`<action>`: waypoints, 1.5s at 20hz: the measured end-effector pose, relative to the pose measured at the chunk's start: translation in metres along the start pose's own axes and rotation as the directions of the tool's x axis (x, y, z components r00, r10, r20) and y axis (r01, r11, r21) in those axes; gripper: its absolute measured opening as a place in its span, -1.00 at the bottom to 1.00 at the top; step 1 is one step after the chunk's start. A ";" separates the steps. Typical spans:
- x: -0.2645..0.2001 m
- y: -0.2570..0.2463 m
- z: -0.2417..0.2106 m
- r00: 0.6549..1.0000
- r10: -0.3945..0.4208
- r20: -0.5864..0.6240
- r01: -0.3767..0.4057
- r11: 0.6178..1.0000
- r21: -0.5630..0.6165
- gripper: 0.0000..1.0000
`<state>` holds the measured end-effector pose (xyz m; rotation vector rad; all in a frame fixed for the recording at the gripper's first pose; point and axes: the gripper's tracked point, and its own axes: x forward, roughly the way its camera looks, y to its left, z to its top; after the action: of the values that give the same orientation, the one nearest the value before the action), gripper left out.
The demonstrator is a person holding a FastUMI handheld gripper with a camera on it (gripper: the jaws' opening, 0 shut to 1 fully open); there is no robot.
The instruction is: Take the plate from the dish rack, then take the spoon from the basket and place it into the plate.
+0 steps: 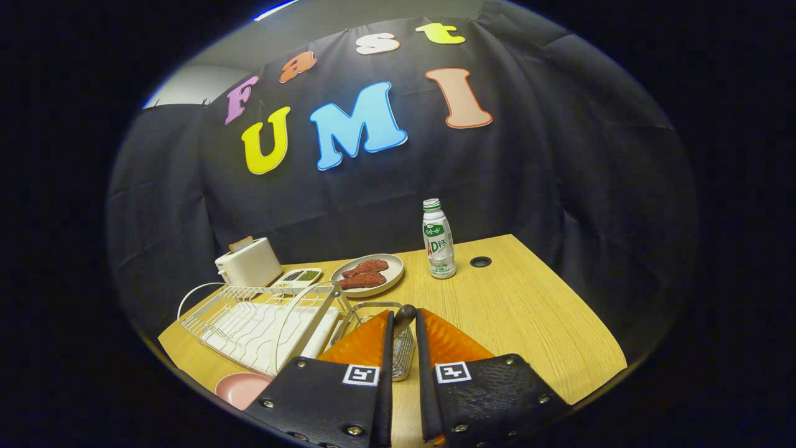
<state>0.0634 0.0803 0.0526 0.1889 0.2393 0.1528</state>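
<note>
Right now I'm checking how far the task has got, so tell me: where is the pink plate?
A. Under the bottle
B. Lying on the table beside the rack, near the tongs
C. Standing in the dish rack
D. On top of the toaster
B: the pink plate lies flat on the table, next to the dish rack, while the tongs pinch a dark handle over the wire basket.
</note>
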 end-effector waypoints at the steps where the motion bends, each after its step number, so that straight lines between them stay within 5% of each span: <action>1: 0.004 0.000 -0.001 1.000 0.006 -0.003 -0.006 1.000 0.011 -0.63; 14: 0.041 -0.002 0.003 1.000 0.016 0.027 -0.018 0.997 0.079 -0.55; 20: 0.065 -0.004 0.012 0.998 -0.019 0.067 0.019 1.000 -0.001 -0.55; 25: 0.092 -0.001 -0.001 0.999 0.014 -0.043 -0.011 0.998 0.069 -0.55; 30: 0.104 -0.001 -0.001 0.999 0.000 -0.048 0.000 1.000 0.005 -0.52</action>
<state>0.1632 0.0976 0.0287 0.1907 0.2872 0.1571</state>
